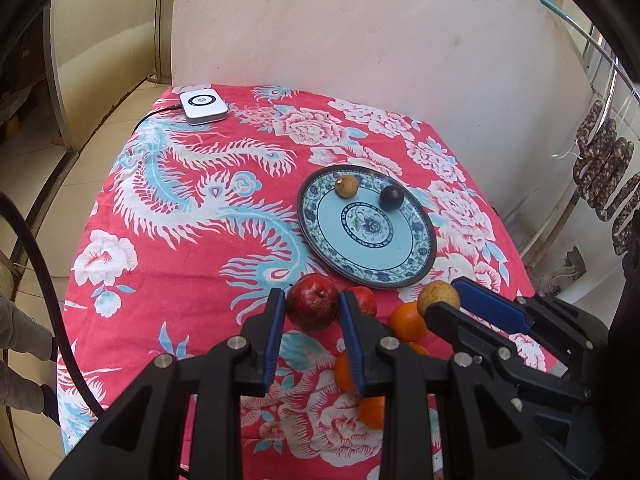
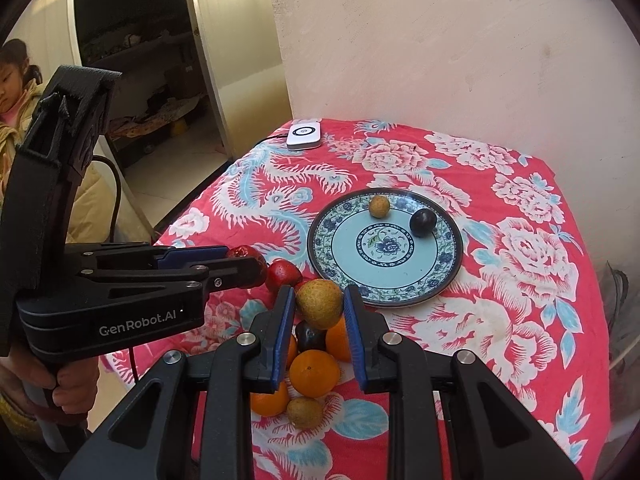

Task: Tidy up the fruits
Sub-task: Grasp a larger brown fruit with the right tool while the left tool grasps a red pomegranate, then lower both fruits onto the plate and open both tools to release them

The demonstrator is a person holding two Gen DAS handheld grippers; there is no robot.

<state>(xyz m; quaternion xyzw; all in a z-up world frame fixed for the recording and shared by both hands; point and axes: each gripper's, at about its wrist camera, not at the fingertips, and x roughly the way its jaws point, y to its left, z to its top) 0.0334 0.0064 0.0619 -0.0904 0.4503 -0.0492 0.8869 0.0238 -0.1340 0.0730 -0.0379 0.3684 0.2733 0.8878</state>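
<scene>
We are squeezing the red apple (image 1: 313, 303) gently in our left claw (image 1: 310, 308) and the yellow-brown fruit (image 2: 319, 303) in our right claw (image 2: 319, 307), lifting both slowly toward the plate (image 2: 448, 276) on the tabletop (image 2: 520, 320), minding the oranges (image 2: 314, 373) crowding underneath.

Both cameras sit low above the near edge of the table (image 1: 168, 264), each behind its own fingers, and look toward the far edge and the wall. The left camera is more to the left, so the plate (image 1: 420, 256) falls right of centre. The right camera sees it nearly in the centre. Both views share the plate, the fruit pile (image 2: 316, 360) close below, and the white box (image 2: 303, 135) at the far left corner.
</scene>
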